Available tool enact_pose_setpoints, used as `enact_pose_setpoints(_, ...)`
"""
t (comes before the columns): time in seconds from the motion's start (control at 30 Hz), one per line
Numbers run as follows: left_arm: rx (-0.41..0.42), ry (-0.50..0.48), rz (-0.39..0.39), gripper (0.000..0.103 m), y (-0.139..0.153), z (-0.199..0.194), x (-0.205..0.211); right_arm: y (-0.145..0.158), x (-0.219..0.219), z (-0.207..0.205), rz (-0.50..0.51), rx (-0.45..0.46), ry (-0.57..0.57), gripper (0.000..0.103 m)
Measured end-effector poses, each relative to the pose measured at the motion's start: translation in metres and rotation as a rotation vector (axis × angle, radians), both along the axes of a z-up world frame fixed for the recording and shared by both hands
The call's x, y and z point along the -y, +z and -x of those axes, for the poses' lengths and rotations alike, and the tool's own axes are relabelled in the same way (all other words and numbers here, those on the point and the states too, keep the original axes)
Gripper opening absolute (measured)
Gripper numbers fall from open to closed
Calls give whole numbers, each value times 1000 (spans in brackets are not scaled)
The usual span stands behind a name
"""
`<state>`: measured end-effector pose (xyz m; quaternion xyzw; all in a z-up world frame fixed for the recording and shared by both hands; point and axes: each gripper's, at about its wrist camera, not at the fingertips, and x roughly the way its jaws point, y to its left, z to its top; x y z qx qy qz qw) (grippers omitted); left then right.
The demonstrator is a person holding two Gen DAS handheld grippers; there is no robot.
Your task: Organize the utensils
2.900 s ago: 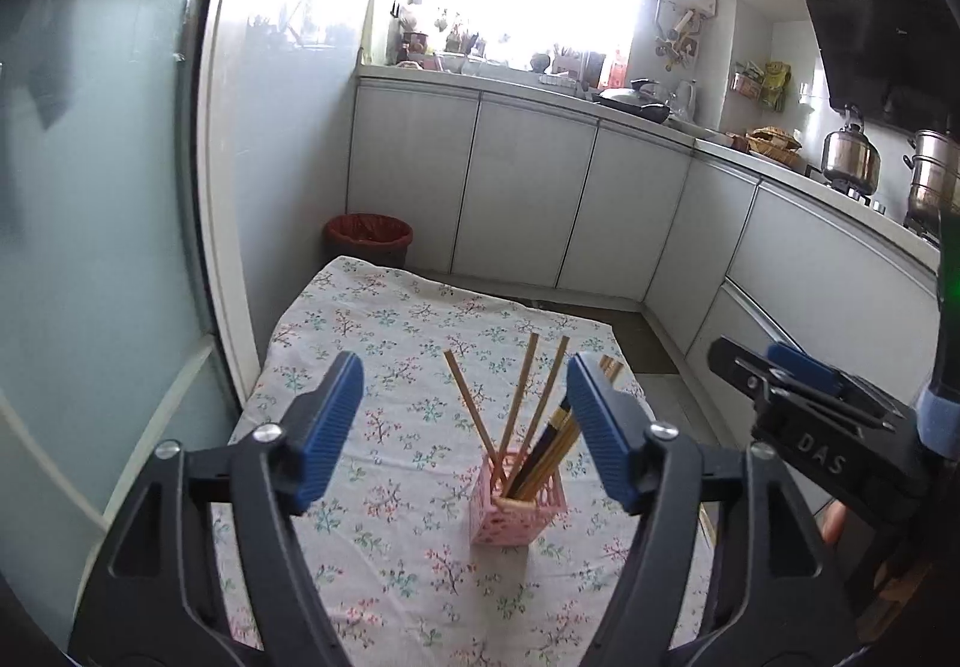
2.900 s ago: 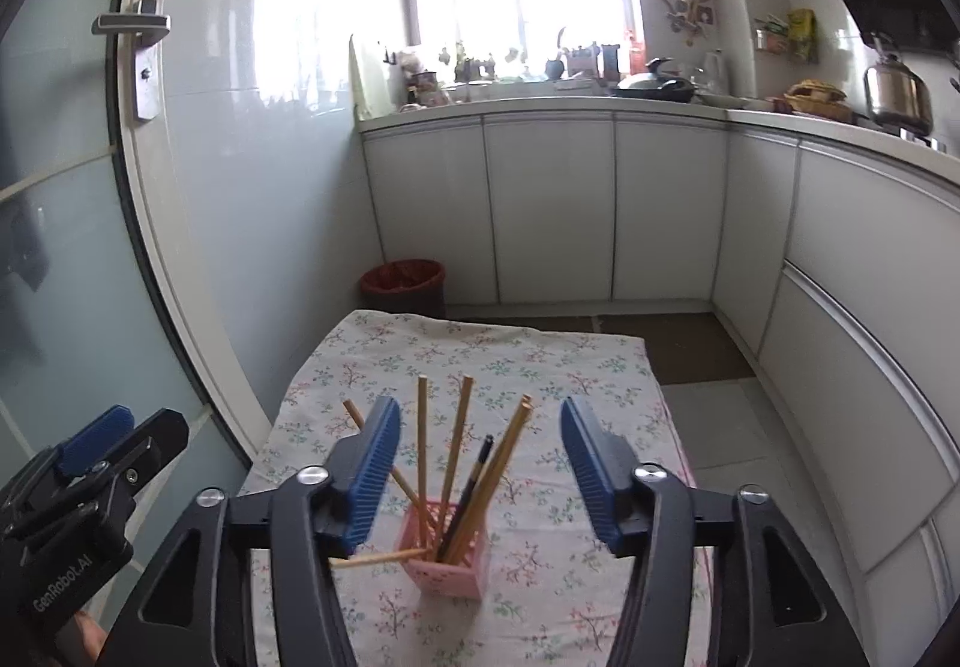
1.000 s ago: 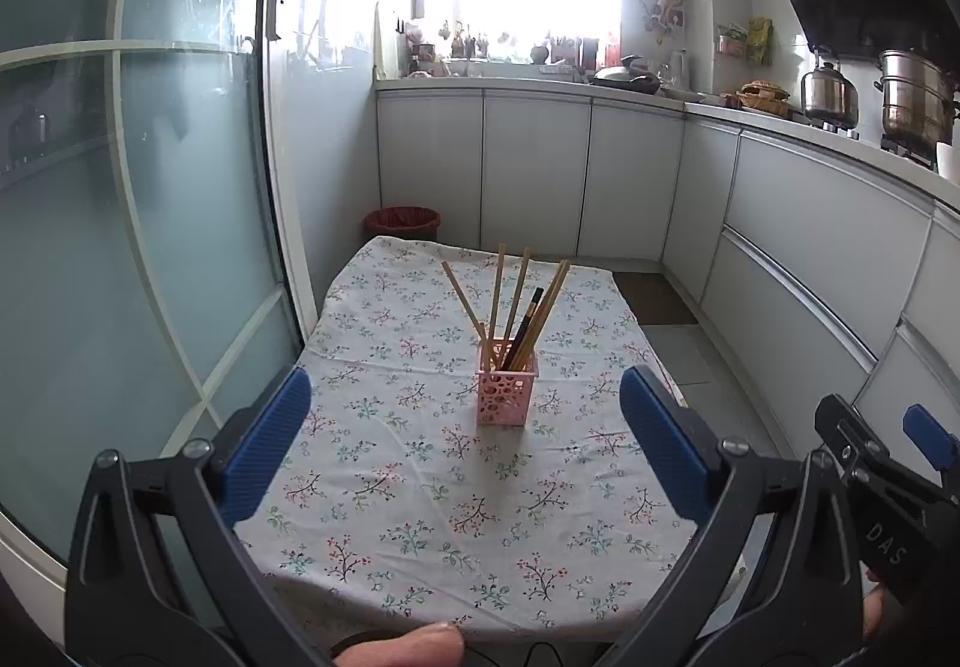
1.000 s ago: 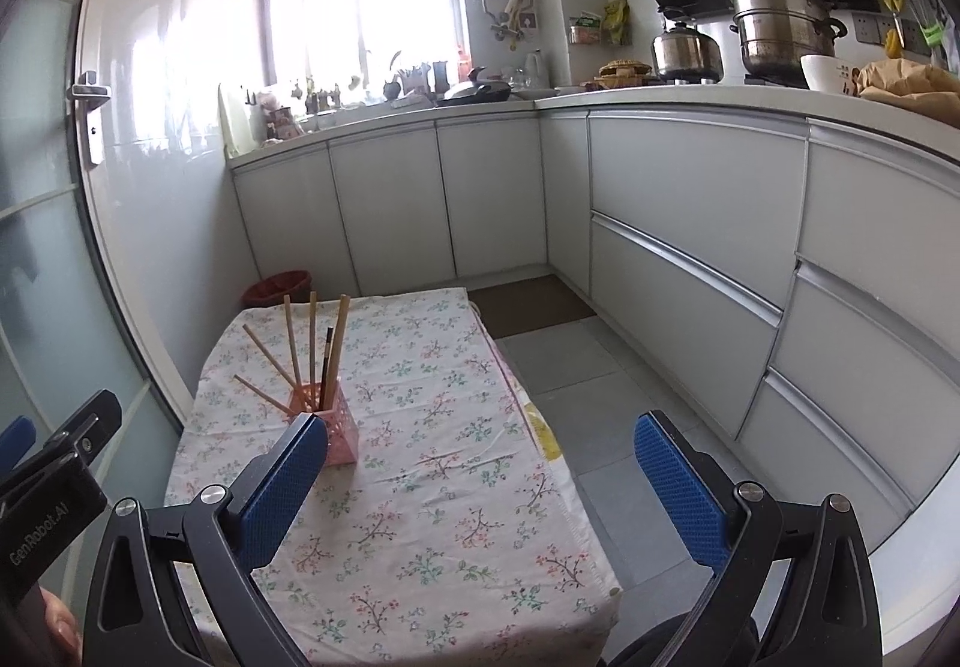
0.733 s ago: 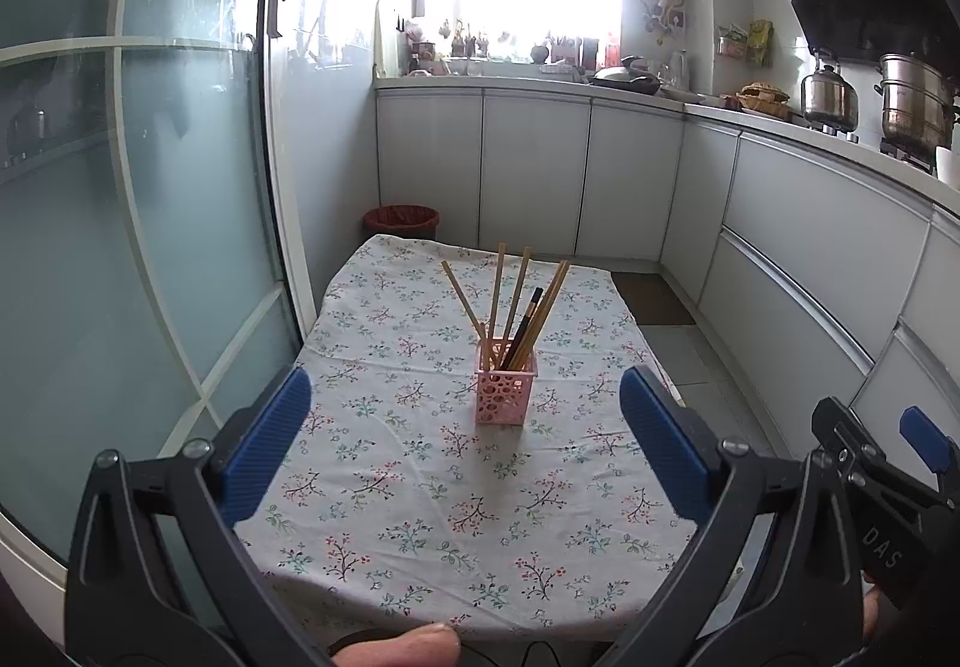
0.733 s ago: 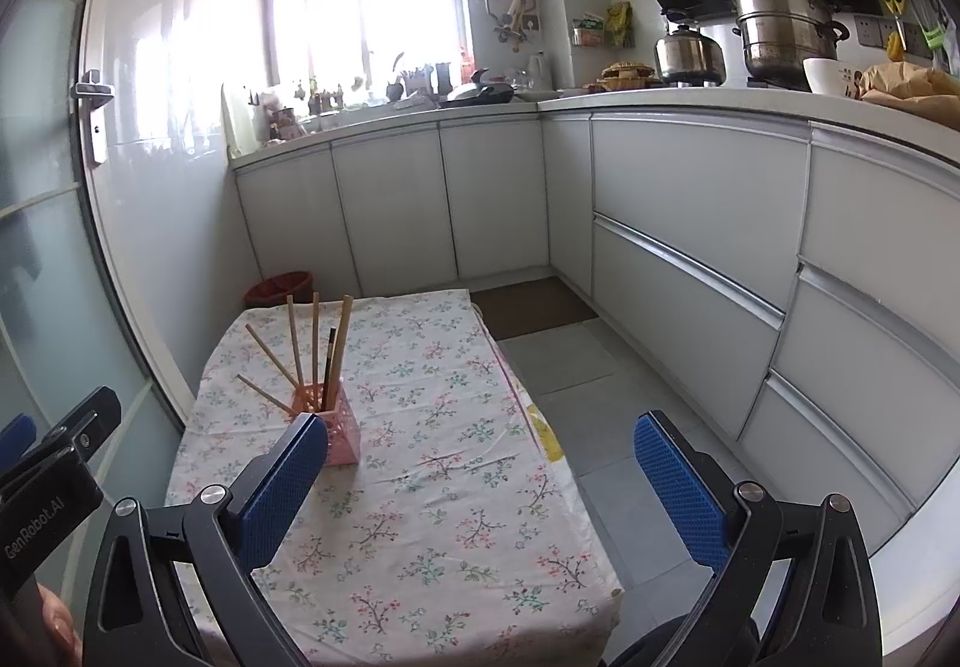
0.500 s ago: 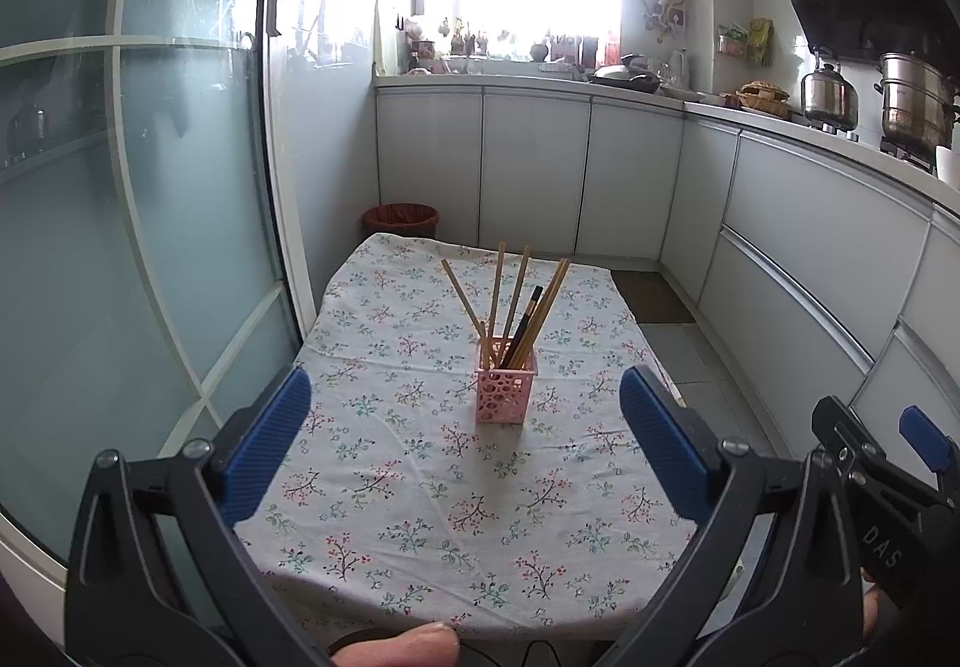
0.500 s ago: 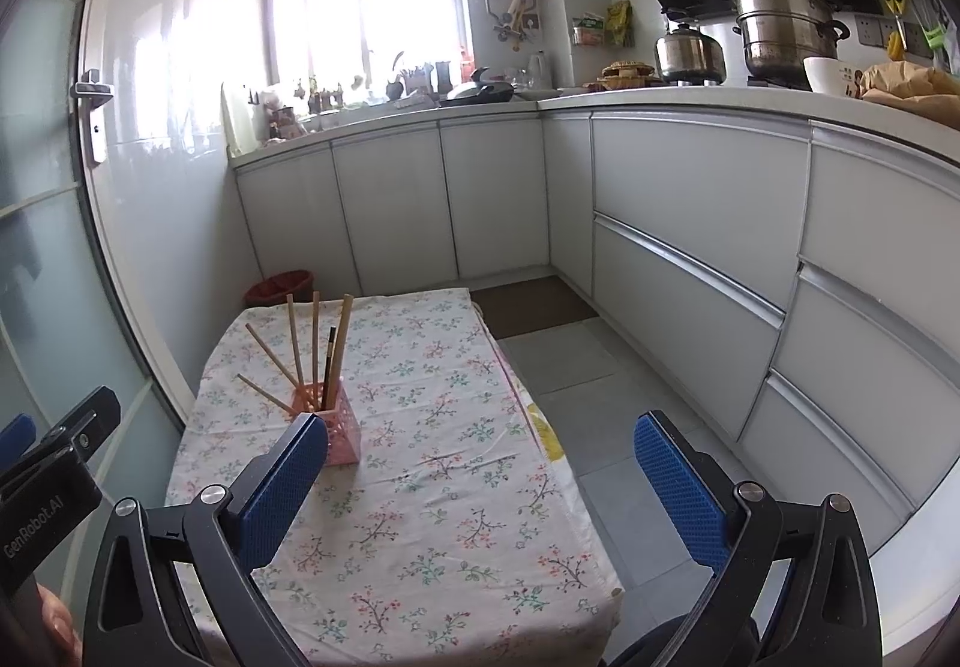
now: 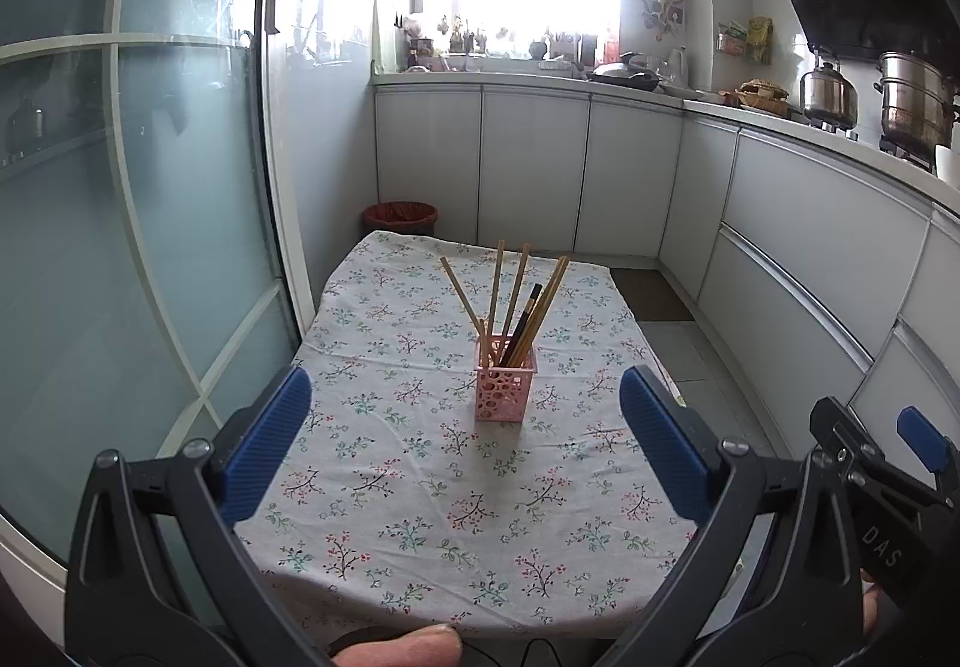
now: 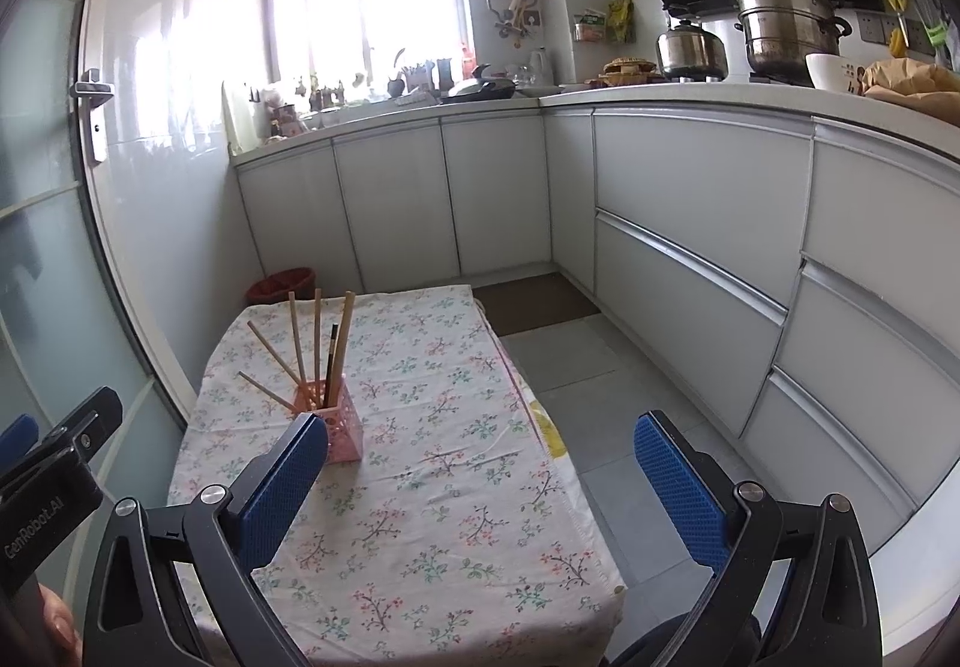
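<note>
The chopsticks [image 9: 510, 301] stood bundled in the pink holder [image 9: 504, 388], which sat upright near the middle of the floral tablecloth [image 9: 384, 487], with nothing else lying loose on the cloth. Some sticks leaned well off to one side (the right wrist view showed two splayed low toward the glass door), and one dark stick stood among the pale ones.

About three seconds before, both grippers had been close over the holder with their pads framing it; by this moment they had drawn well back toward the near edge of the table and had barely shifted over the last second. The left gripper [image 9: 465, 436] was spread wide with nothing between its pads, and the right gripper [image 10: 480, 484] was likewise wide apart and holding nothing. I judge that this retreat meant the sorting was finished, or very nearly so.

The holder's inside was not visible, so how deep the sticks sat could not be told. The right gripper's left pad covered the holder's lower corner, and the table's near edge was cut off behind the gripper frames.
</note>
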<state>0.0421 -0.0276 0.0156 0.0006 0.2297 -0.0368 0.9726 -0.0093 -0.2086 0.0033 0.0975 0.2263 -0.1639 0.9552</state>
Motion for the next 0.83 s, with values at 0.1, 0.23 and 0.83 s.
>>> enact_pose_setpoints(0.1,-1,-9,7,102,0,0,-1,0,0,-1,-2,-1,0,103)
enact_pose_setpoints(0.23,-23,-16,5,102,-1,-3,-1,-1,0,-1,-3,-2,3,103)
enact_pose_setpoints(0.83,31,-8,8,102,0,0,-2,-1,0,2,-5,0,7,103)
